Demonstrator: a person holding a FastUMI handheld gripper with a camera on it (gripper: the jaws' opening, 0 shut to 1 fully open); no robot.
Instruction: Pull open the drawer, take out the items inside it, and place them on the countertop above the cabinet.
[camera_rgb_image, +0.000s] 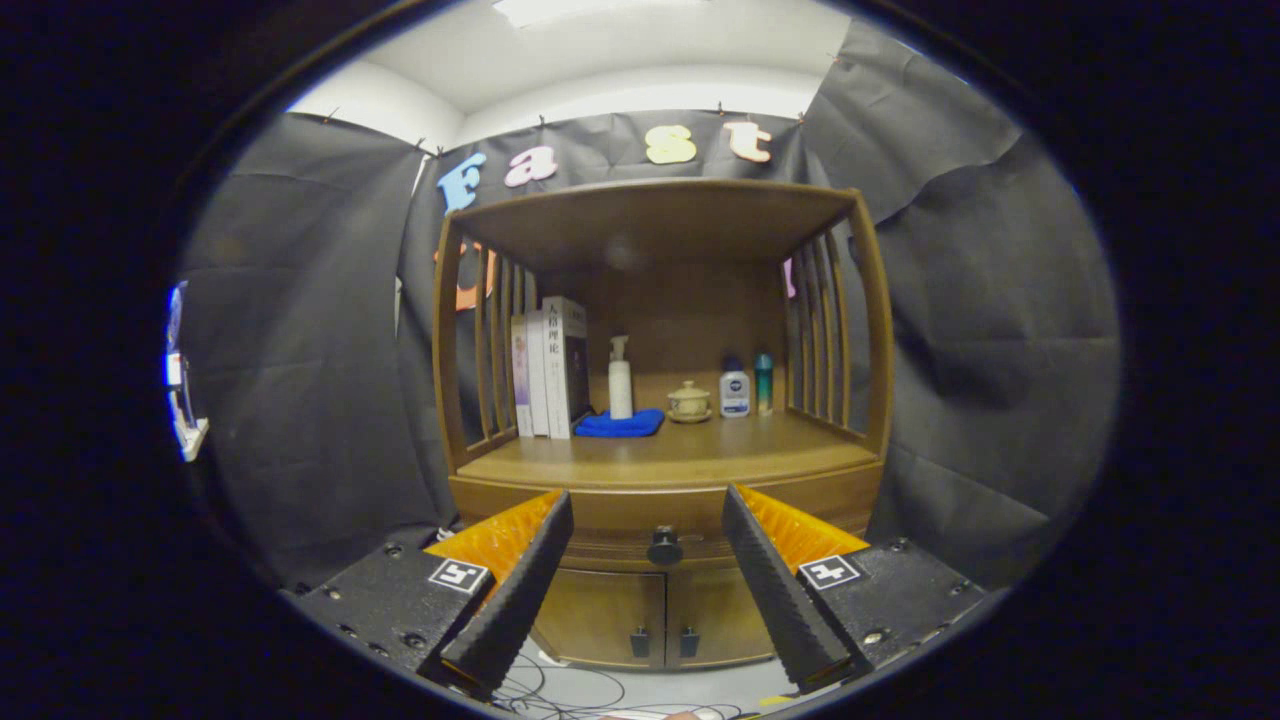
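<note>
Your hand-held gripper (648, 505) is spread wide, pinching nothing; the closed drawer's knob (664, 547) sits centre frame between the fingers; books (548, 368), bottles and a blue cloth (620, 424) line the wooden table (680, 450) above.

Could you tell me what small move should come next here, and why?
Probably ease the hand-held gripper straight forward to the dark round drawer knob: the wooden cabinet's drawer looks closed, and the open fingers, holding nothing, already frame the knob beyond them.

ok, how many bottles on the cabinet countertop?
3: pump bottle behind the blue cloth; two small bottles right of the lidded cup. Gripper open.
</note>
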